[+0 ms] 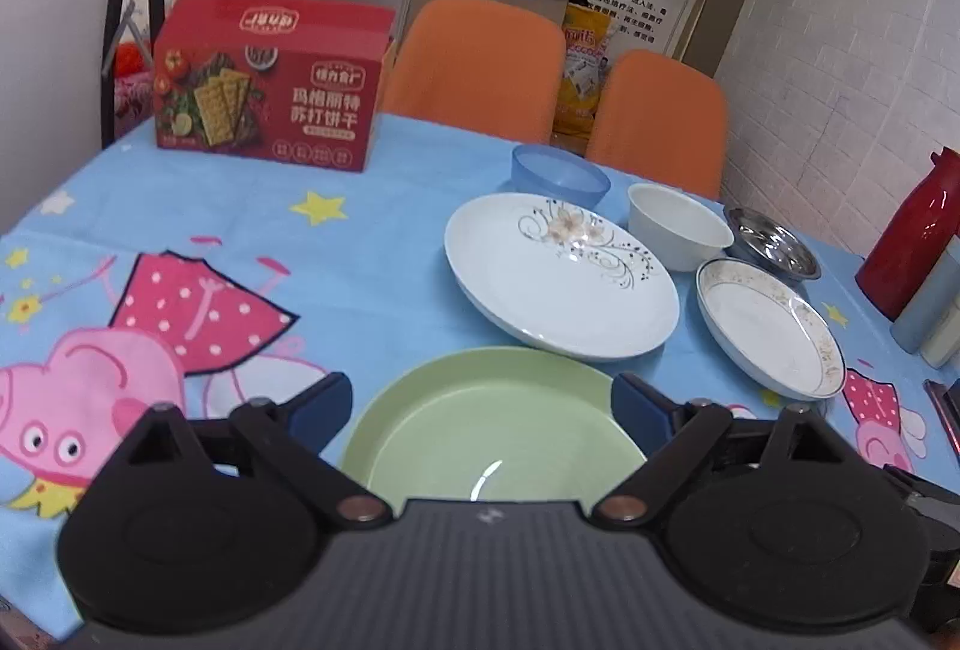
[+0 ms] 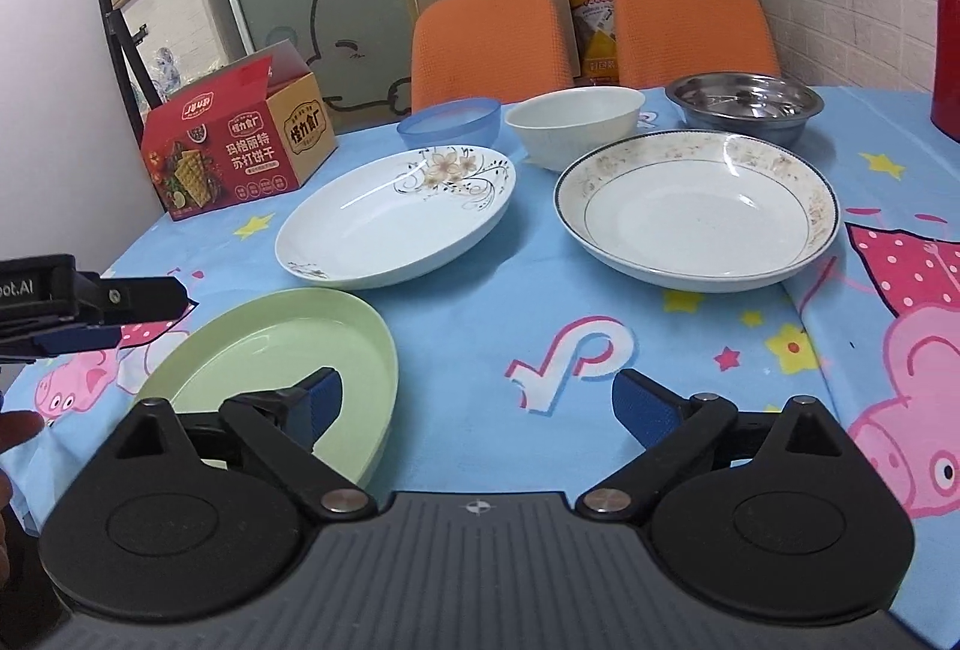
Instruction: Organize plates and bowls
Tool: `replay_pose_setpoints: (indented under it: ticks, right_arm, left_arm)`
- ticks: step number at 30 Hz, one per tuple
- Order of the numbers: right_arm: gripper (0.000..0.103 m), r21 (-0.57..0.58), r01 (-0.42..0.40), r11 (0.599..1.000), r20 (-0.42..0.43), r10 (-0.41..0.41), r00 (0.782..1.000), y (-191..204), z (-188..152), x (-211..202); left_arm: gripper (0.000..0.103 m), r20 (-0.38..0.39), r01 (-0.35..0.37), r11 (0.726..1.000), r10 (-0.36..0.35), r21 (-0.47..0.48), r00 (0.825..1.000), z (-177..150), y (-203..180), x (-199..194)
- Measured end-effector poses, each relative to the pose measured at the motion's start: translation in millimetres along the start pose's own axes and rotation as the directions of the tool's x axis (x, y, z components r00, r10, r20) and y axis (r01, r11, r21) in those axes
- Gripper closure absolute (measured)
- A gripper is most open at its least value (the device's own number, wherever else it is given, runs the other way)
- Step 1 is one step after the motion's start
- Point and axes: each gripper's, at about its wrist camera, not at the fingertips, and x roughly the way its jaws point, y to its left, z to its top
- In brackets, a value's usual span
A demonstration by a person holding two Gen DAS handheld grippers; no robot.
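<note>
A green plate (image 1: 498, 428) lies nearest, right in front of my open, empty left gripper (image 1: 483, 407); it also shows in the right wrist view (image 2: 282, 350). Behind it lie a flowered white plate (image 1: 558, 278) (image 2: 396, 218) and a gold-rimmed white plate (image 1: 771, 326) (image 2: 696, 212). Further back stand a blue bowl (image 1: 558, 176) (image 2: 450, 125), a white bowl (image 1: 678, 227) (image 2: 573, 122) and a steel bowl (image 1: 771, 242) (image 2: 744, 104). My right gripper (image 2: 477, 404) is open and empty above the tablecloth, right of the green plate. The left gripper (image 2: 90, 314) shows at the left edge.
The table has a blue cartoon-pig tablecloth (image 1: 300, 254). A red cracker box (image 1: 270, 80) (image 2: 234, 146) stands at the back left. A red flask (image 1: 912, 236) (image 2: 948, 20) stands at the right. Two orange chairs (image 1: 474, 62) (image 2: 690, 26) are behind the table.
</note>
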Motion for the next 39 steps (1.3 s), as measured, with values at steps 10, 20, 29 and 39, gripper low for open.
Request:
replay_pose_setpoints:
  ticks: [10, 20, 29, 39]
  right_arm:
    - [0.000, -0.006, -0.040, 0.999, 0.015, 0.040, 0.999, -4.9, 22.3, 12.3]
    - [0.000, -0.112, -0.083, 0.990, -0.015, 0.081, 0.997, 10.6, 71.5, 75.1]
    - [0.000, -0.175, -0.074, 0.982, -0.096, 0.058, 0.994, 17.1, 89.3, 135.5]
    - [0.000, -0.189, -0.095, 0.977, -0.110, 0.075, 0.991, 21.3, 86.5, 150.9]
  left_arm:
    - [0.014, 0.115, 0.000, 0.999, -0.006, 0.050, 0.993, 38.6, -4.9, 16.6]
    - [0.014, -0.035, 0.067, 0.993, -0.063, 0.099, 0.997, 87.2, 21.3, 95.3]
    - [0.014, -0.139, 0.095, 0.978, -0.070, 0.188, 0.988, 96.2, 25.9, 156.4]
    - [0.014, -0.248, 0.196, 0.950, -0.134, 0.244, 0.959, 91.3, 29.6, 190.7]
